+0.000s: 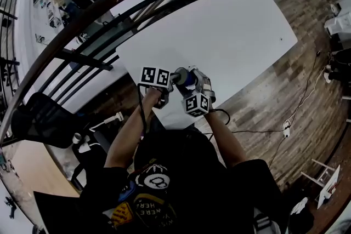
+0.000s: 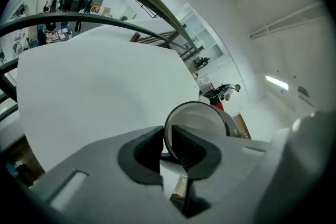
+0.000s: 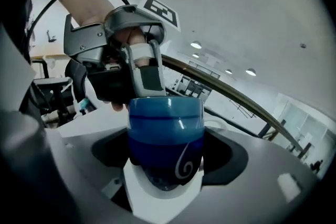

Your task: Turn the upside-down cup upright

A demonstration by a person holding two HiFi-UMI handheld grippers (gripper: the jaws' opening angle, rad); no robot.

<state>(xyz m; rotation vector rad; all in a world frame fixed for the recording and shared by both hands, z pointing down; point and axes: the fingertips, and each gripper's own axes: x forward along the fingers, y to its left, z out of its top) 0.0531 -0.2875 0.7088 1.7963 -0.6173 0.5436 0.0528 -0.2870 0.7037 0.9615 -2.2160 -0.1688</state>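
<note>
Cup (image 3: 165,136): blue glaze, white inside, likely ceramic. Judged stiff, fairly heavy, slick, chips if dropped. Best hold: pinch wall at rim, or span body.
Left gripper (image 2: 167,147): nearly closed, pinching cup wall at rim.
Right gripper (image 3: 165,157): spread wide, straddling cup body, no firm squeeze evident.
Cup in air between both claws, above near edge of white table (image 1: 230,30).

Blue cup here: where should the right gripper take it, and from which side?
Probably the blue cup by its rounded body, jaws on opposite walls, from the side away from the left gripper, which pinches the rim with one jaw inside. The open right gripper straddles that body.
</note>
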